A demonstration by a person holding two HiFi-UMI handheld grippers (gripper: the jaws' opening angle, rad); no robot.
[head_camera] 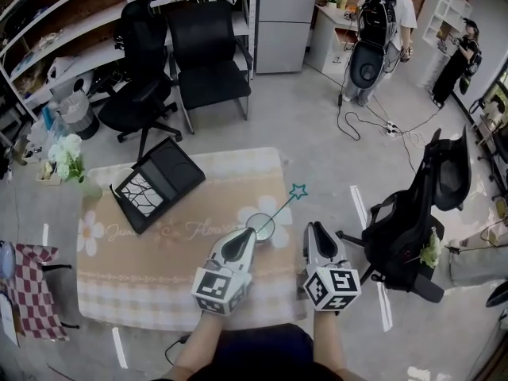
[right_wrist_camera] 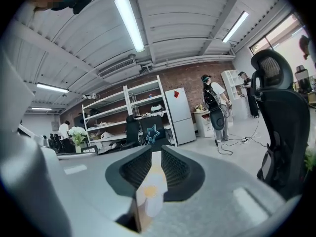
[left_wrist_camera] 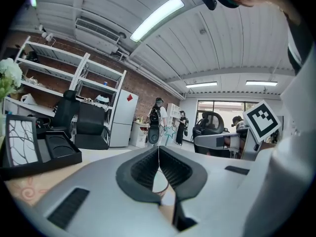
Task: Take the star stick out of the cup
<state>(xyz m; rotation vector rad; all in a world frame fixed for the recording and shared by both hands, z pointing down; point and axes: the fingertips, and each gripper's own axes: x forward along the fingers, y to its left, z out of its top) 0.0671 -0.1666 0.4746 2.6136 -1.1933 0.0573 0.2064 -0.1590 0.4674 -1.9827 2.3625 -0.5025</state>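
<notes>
Star stick [head_camera: 279,208] leaning in cup [head_camera: 267,230], left gripper [head_camera: 249,233] pinching cup rim, right gripper [head_camera: 313,228] slightly parted, empty

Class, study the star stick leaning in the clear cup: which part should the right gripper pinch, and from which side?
Probably the bare shaft of the star stick, between the cup rim and the star, approached from the near right by the right gripper. It leans out that way, and the left gripper grips the cup's left rim.

Star stick [head_camera: 279,209] in cup [head_camera: 273,228] on table [head_camera: 143,270]
</notes>
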